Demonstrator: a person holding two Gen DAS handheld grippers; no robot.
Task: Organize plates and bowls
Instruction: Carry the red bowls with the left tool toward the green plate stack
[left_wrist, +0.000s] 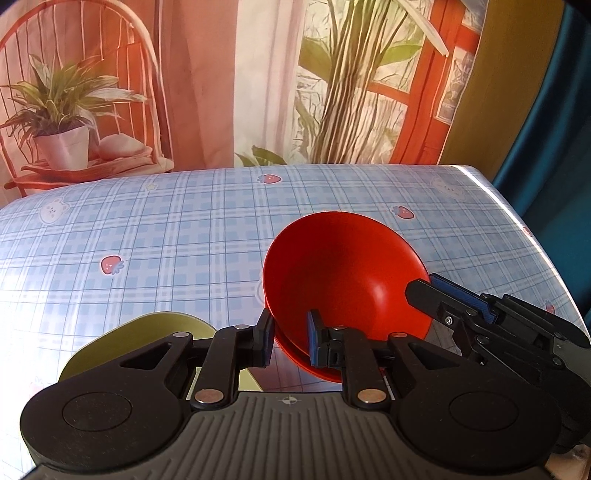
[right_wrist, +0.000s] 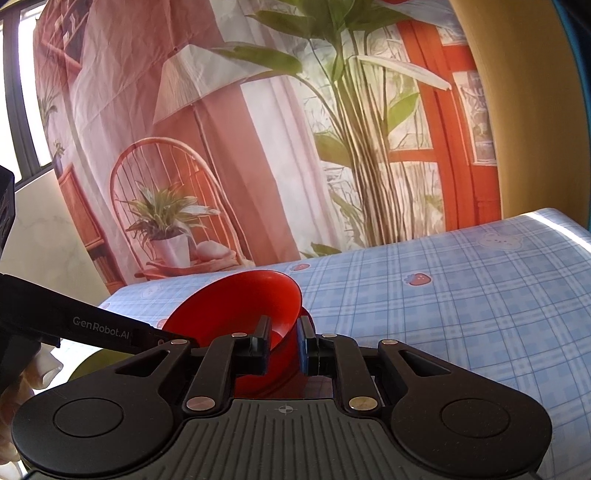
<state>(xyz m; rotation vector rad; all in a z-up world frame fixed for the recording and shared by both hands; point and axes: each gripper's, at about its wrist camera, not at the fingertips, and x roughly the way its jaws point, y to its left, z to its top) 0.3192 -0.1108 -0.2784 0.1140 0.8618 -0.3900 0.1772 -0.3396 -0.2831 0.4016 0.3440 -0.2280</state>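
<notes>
A red bowl (left_wrist: 343, 273) is tilted and held above the plaid tablecloth. A second red bowl (left_wrist: 314, 363) sits just beneath it, only its rim showing. My left gripper (left_wrist: 290, 341) is shut on the near rim of the upper red bowl. My right gripper (right_wrist: 283, 345) is shut on the rim of the same bowl (right_wrist: 240, 306) at its other side; it also shows in the left wrist view (left_wrist: 439, 295). An olive-green plate (left_wrist: 147, 332) lies on the table to the left, partly hidden by my left gripper.
The table wears a blue plaid cloth (left_wrist: 166, 236) with strawberry and bear prints. Its right edge (left_wrist: 517, 206) drops off beside a dark blue curtain. A printed backdrop with a chair and plants hangs behind the far edge.
</notes>
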